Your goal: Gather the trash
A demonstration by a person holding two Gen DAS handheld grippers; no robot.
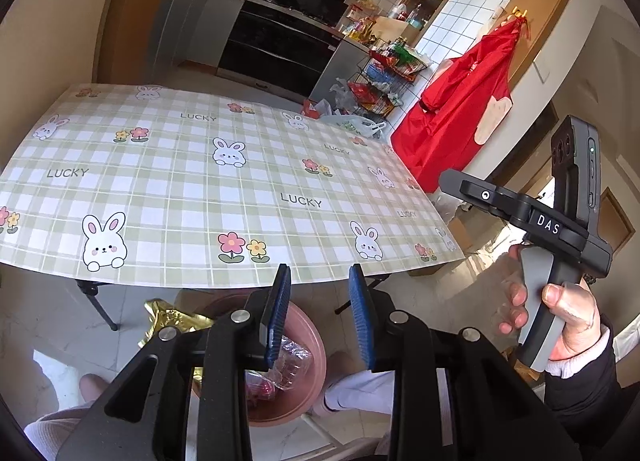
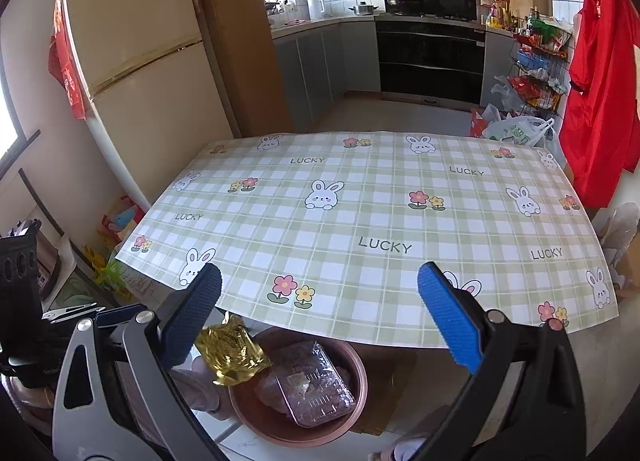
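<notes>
- Kitchen floor: pink bin [image 2: 256,417] below checked tablecloth [image 2: 360,221] edge.
- Contents: clear plastic tray [image 2: 316,385]; crumpled gold wrapper [image 2: 232,353] at rim.
- Left gripper [image 1: 320,317], right gripper [image 2: 320,313]: jaws apart, empty.

Left gripper [image 1: 320,313] jaws narrowly parted, empty, right gripper [image 2: 320,317] jaws spread wide, empty

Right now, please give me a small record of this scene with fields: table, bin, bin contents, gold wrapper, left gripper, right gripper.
table: checked rabbit tablecloth, nothing lying on it
bin: pink round bin on the floor by the near table edge
bin contents: clear plastic tray, other pieces unclear
gold wrapper: crumpled gold wrapper at the bin's left rim, whether inside or touching cannot be told
left gripper: left gripper above the bin, jaws partly apart, nothing between them
right gripper: right gripper open wide, empty
</notes>
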